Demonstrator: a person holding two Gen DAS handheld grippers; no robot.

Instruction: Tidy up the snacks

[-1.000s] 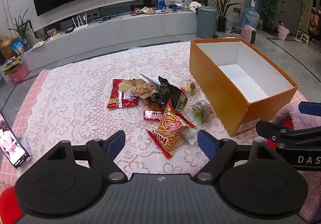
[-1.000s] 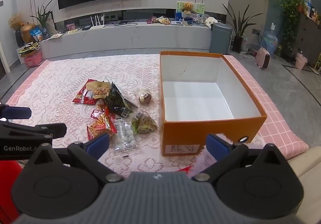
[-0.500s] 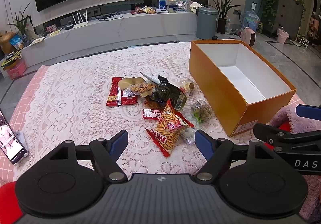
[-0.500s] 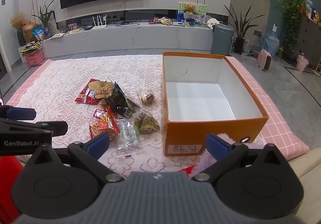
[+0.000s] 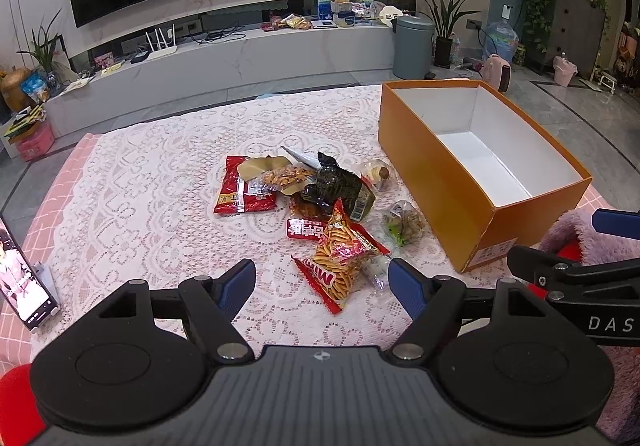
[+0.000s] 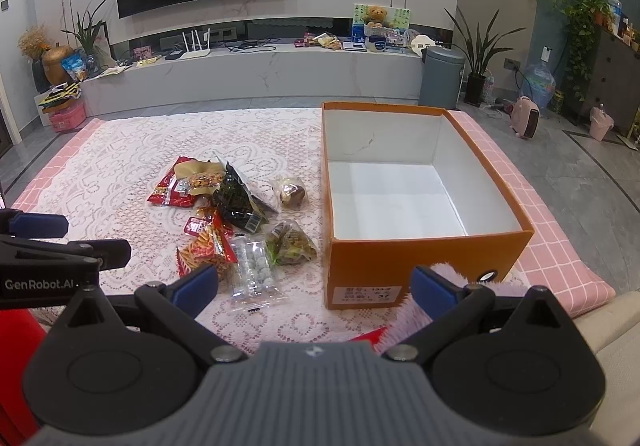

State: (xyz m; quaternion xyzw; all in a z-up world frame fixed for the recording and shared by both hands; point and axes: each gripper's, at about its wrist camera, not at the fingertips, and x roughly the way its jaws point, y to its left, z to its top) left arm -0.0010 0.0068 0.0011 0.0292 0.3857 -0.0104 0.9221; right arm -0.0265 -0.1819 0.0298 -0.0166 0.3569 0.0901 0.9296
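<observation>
A pile of snack packets lies mid-table on the lace cloth: a red packet, a dark green packet, an orange stick-snack bag and a clear bag of pale round sweets. To their right stands an orange box with a white, empty inside. My left gripper hangs open just short of the stick-snack bag, holding nothing. My right gripper is open near the box's front corner, also holding nothing.
A phone leans on a stand at the table's left edge. A fuzzy purple sleeve shows beside the box. Beyond the table are a white TV bench, a grey bin and potted plants.
Both views have shifted slightly, as if the grippers rose and pulled back a little. The left gripper's fingers stand a bit closer together than a second ago. The snacks and box have not moved.
</observation>
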